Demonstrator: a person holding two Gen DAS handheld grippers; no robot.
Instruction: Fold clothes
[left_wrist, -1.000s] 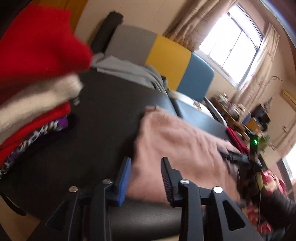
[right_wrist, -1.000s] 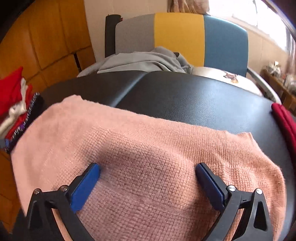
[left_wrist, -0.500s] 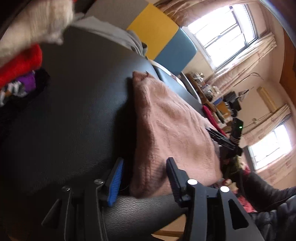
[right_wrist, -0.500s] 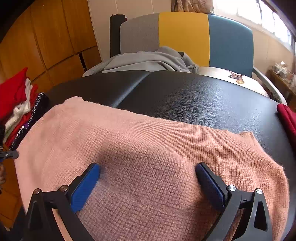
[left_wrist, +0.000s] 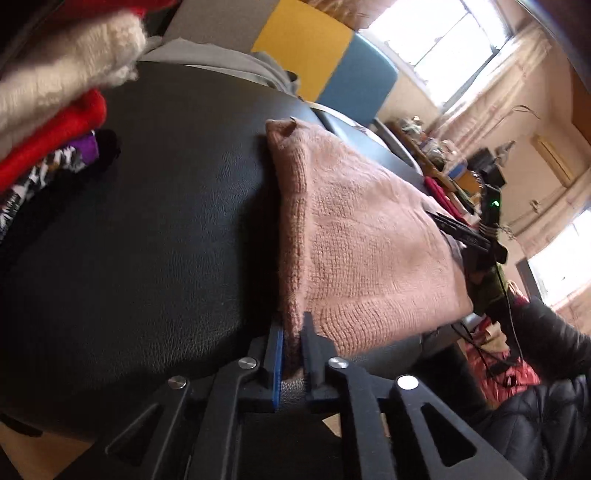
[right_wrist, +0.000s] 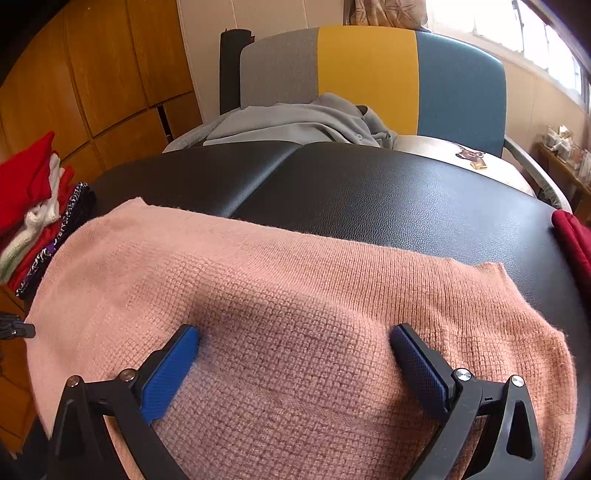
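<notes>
Where the left wrist view looks along the black bench (left_wrist: 155, 236), the left gripper (left_wrist: 291, 343) has its fingers pinching the near corner of the pink knit sweater (left_wrist: 362, 236), which lies folded on the bench. A stack of red and white clothes (left_wrist: 55, 96) sits at far left. From the right wrist view, the right gripper (right_wrist: 295, 354) hovers with fingers spread wide over the sweater's (right_wrist: 295, 302) middle; a grey garment (right_wrist: 295, 122) lies on the chair (right_wrist: 369, 70) behind.
</notes>
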